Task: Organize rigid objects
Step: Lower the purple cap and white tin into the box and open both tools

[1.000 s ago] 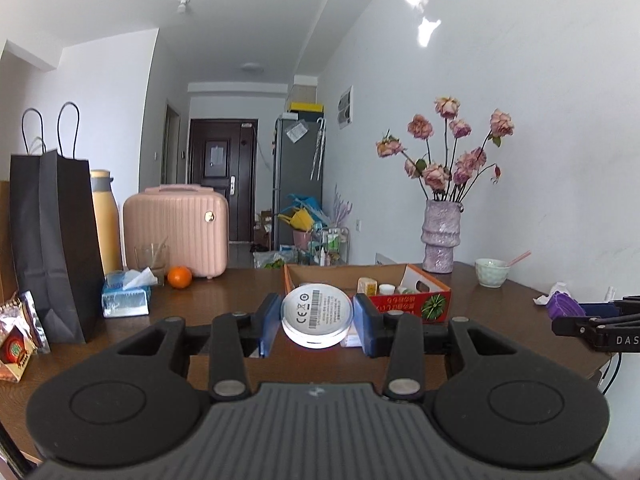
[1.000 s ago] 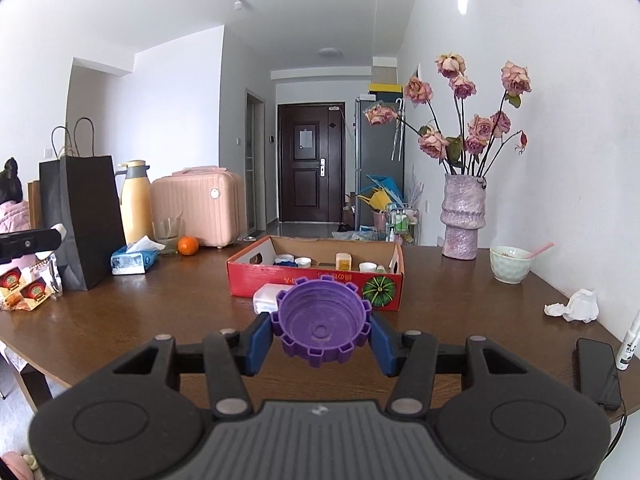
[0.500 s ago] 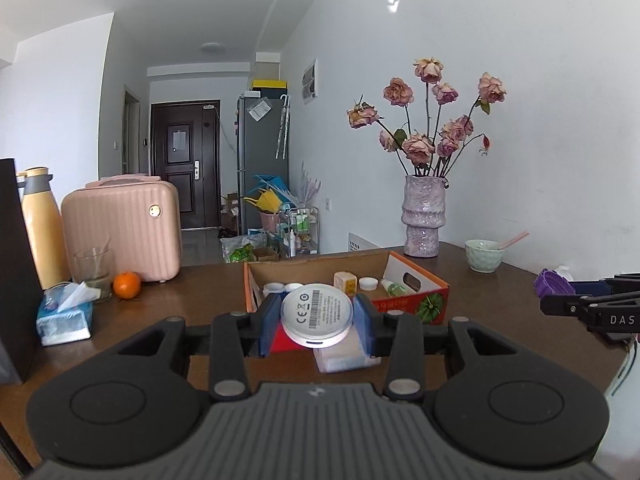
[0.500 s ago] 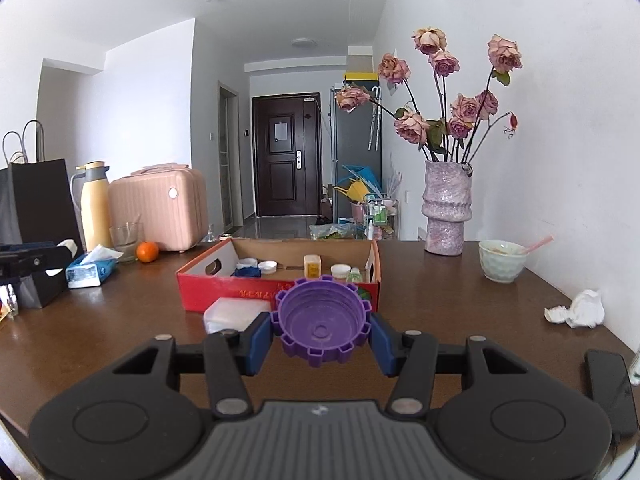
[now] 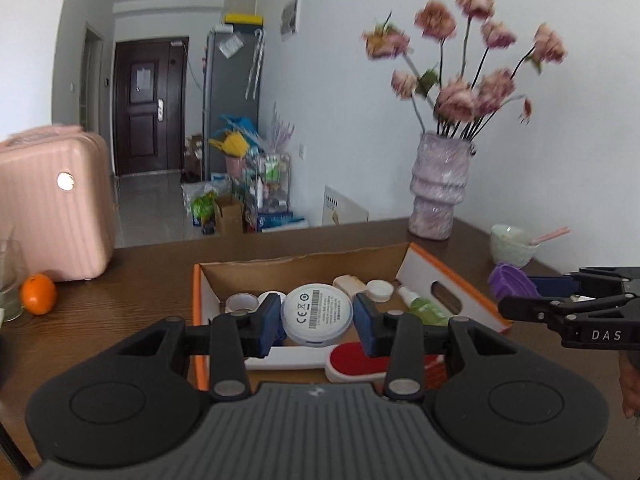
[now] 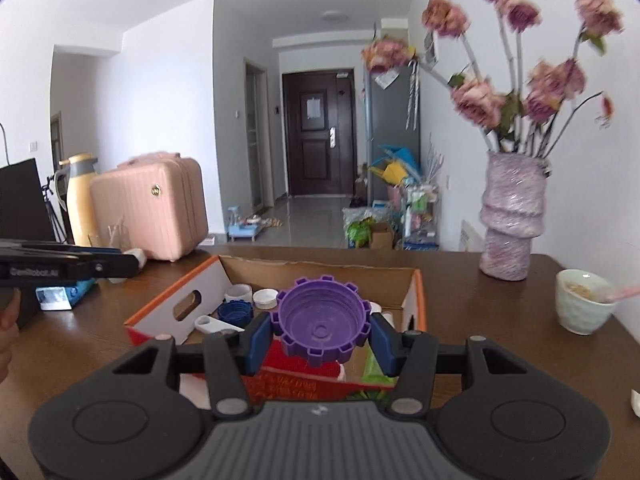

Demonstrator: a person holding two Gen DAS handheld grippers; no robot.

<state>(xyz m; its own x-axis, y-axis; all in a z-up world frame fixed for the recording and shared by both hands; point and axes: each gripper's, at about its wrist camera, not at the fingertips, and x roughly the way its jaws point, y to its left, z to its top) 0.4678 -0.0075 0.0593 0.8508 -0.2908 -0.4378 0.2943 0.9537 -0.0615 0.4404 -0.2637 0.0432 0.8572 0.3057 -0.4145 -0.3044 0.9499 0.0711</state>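
Note:
My left gripper is shut on a round white disc with a barcode label, held over the near end of an open cardboard box with orange-red edges. The right gripper is shut on a purple toothed cap above the same box. Inside the box lie several small items: white caps, a blue cap, a green spray bottle and a red and white flat piece. In the left wrist view the right gripper with the purple cap shows at the right edge.
A purple vase of pink flowers and a pale green bowl with a pink spoon stand on the brown table to the right. A pink case, an orange, a yellow flask and a tissue pack stand to the left.
Both grippers have travelled forward across the table to the box, each still gripping its object. The box now fills the near view under both sets of fingers.

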